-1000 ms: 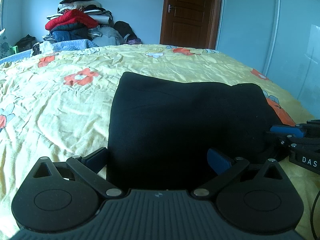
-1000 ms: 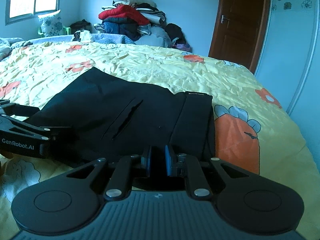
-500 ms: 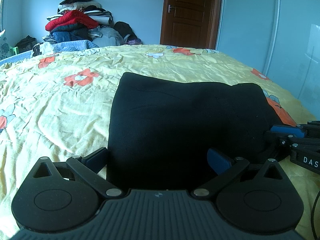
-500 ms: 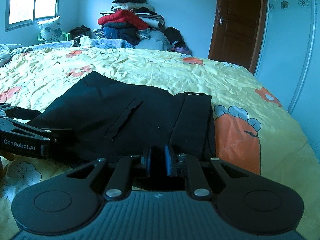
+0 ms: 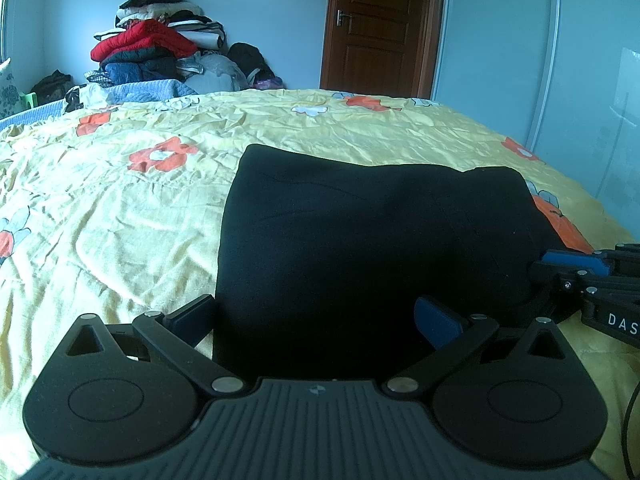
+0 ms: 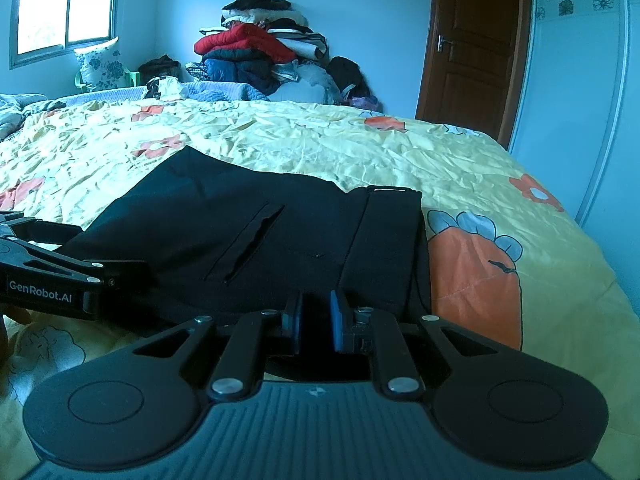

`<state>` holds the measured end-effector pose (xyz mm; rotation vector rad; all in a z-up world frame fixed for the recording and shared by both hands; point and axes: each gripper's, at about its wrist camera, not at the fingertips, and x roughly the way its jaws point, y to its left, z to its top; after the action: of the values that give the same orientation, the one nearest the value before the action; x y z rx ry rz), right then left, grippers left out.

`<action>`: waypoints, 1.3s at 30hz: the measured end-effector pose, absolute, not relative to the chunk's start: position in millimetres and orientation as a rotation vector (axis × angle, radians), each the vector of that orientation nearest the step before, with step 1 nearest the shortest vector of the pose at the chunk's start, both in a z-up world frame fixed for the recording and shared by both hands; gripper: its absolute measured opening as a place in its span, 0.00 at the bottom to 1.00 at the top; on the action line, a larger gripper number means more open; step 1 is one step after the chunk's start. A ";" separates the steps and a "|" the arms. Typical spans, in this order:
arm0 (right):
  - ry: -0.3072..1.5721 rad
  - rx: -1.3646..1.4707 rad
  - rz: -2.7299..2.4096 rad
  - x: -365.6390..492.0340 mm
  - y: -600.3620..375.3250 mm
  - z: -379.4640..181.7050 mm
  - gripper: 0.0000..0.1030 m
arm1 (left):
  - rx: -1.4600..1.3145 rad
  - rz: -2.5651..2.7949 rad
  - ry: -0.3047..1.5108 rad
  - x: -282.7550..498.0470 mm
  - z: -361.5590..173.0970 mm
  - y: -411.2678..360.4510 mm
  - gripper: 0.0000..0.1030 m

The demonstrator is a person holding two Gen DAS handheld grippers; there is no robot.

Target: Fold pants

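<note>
Nothing has shifted since the earlier frames: both grippers and the garment sit as they did a second ago. Folded black fabric pants [image 5: 372, 240] lie flat on the near part of a wrinkled yellow bedspread printed with orange and white flowers [image 5: 120, 216], forming a compact dark block with a slit pocket and a waistband panel showing in the right wrist view [image 6: 256, 236]. At the near edge of the pants, the left gripper [image 5: 316, 316] has its blue-padded jaws spread wide, one finger lying on the sheet just beside the left edge of the cloth and the other over the dark fabric, with the pants filling the gap between them and neither pad pressing. The right gripper [image 6: 316, 320] has its jaws drawn nearly together over the near hem of the pants; dark cloth fills the narrow slot between the pads, so it appears to pinch the edge of the fabric, just beside the waistband panel. Each gripper shows at the side of the other's view, reaching in against the pants. Beyond the bed, a tall heap of mixed clothes topped by a red padded jacket [image 6: 244, 40] is stacked against the pale blue wall, a brown panelled wooden door [image 5: 380, 28] stands closed, and a bright window [image 6: 66, 4] sits at the far left.
</note>
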<state>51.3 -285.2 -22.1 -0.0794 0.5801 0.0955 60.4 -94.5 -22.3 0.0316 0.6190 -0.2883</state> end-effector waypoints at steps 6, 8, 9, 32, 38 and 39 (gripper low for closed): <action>0.575 -0.069 0.097 49.1 -286.8 -20.1 0.14 | 0.014 -0.274 0.623 51.2 -18.7 -87.4 1.00; 0.574 -0.078 0.096 47.8 -286.2 -19.6 0.14 | 0.001 -0.280 0.635 45.6 -15.0 -83.5 1.00; 0.575 -0.084 0.096 46.5 -286.2 -18.5 0.14 | -0.008 -0.283 0.641 42.8 -13.1 -81.1 1.00; 0.705 0.548 0.374 108.0 -427.5 -24.7 0.80 | -0.380 -0.591 0.855 146.5 -12.8 3.1 0.99; 0.771 0.619 0.556 138.2 -436.2 -39.7 0.80 | -0.470 -0.734 0.902 174.9 -18.3 9.2 0.99; 0.779 0.620 0.576 142.8 -434.6 -40.7 0.80 | -0.482 -0.756 0.907 178.2 -19.7 8.8 0.99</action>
<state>142.8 -434.6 -40.7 0.6196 0.7787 0.5757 178.2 8.8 -19.7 -0.4823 0.9073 -0.7558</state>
